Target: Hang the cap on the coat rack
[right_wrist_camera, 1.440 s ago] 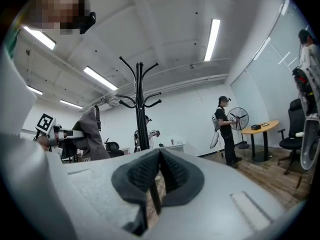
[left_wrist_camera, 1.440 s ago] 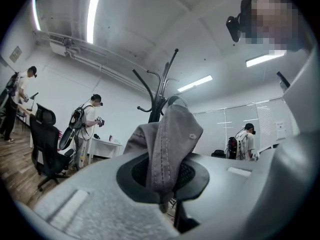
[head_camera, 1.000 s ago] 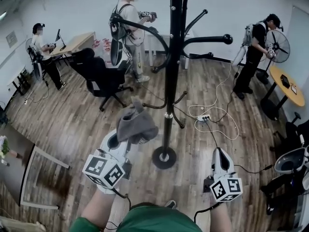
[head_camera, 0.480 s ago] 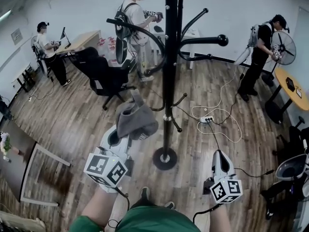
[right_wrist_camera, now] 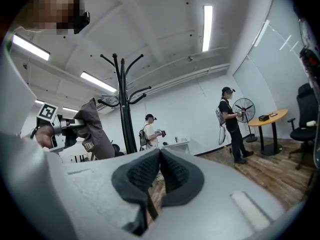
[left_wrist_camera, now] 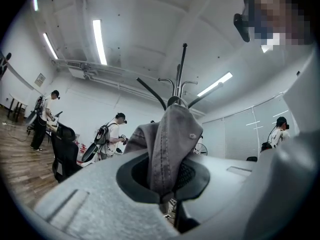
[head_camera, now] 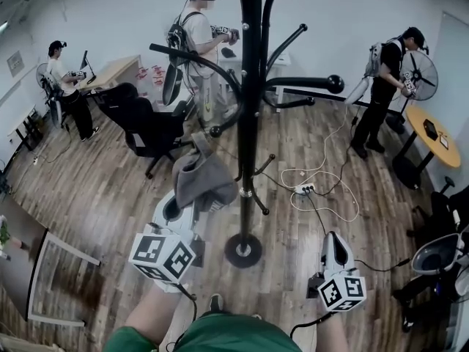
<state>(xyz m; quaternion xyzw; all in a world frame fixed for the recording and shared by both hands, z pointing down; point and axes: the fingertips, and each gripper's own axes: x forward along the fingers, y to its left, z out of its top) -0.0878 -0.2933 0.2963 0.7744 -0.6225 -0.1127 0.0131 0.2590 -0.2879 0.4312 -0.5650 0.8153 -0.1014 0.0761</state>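
Observation:
A grey cap (head_camera: 201,178) hangs crumpled from my left gripper (head_camera: 195,202), which is shut on its fabric and holds it up just left of the black coat rack's pole (head_camera: 248,123). In the left gripper view the cap (left_wrist_camera: 172,144) rises out of the pinched jaws of the left gripper (left_wrist_camera: 165,184), with the rack's hooks (left_wrist_camera: 181,79) right behind it. My right gripper (head_camera: 334,240) is low on the right, shut and empty. The right gripper view shows the right gripper (right_wrist_camera: 159,171) with its pads together, the cap (right_wrist_camera: 95,131) off to the left and the coat rack (right_wrist_camera: 122,104) beyond.
The rack's round base (head_camera: 243,249) stands on the wooden floor between my grippers. A black office chair (head_camera: 146,123) is behind on the left. Cables and a power strip (head_camera: 304,189) lie right of the rack. Three people stand at the back, and a round table (head_camera: 432,134) is far right.
The cap in my left gripper has risen a little and come closer to the rack's pole. The right gripper has hardly moved.

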